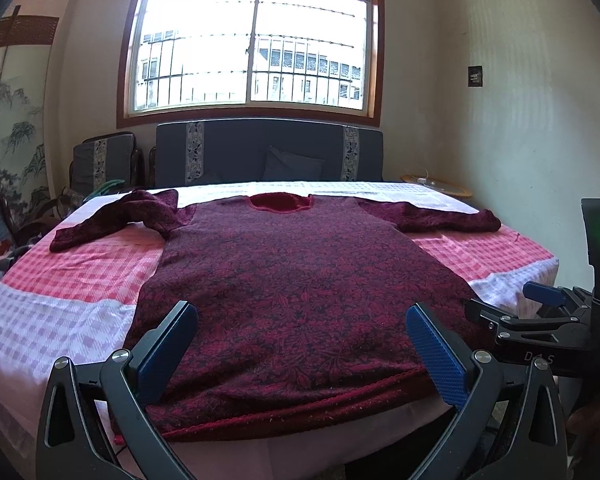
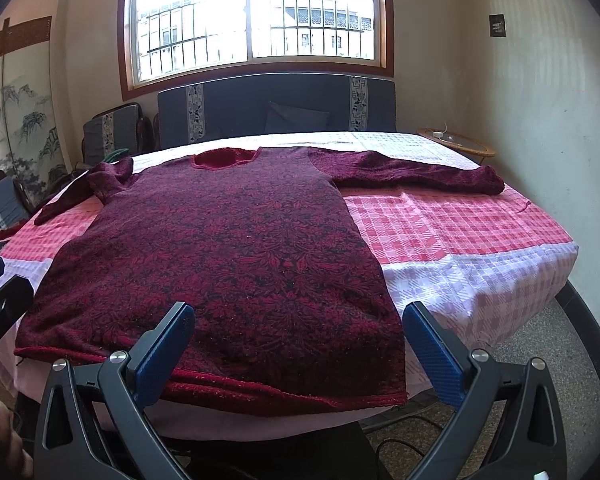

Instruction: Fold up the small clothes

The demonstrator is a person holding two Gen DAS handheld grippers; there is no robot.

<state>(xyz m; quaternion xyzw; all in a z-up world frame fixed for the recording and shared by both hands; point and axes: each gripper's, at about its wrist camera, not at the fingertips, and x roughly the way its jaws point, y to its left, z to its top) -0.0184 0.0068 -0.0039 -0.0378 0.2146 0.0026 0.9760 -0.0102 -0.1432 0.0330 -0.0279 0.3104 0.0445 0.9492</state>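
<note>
While nothing has yet been folded, the bed (image 1: 80,276) with its pink-and-white checked cover carries the whole job, and the dark red sweater (image 1: 292,280) lies flat on it, front up, filling most of the space ahead of both pairs of fingers. Its long axis runs straight away from the fingers: hem nearest, just under and between the tips, neckline (image 1: 281,203) at the far end. One sleeve (image 2: 412,172) stretches out straight beyond the right fingers, while the other sleeve (image 1: 116,220) lies bent and bunched beyond the left ones. The left gripper (image 1: 302,344) has its fingers spread wide, holding nothing, poised over the hem's left part; the right gripper (image 2: 300,344) is likewise spread and empty, straddling the hem's right corner (image 2: 396,398), which sits just inside its right finger. Judged from this, each sleeve falls to the gripper on its own side, and the crumpled one probably needs straightening first.
</note>
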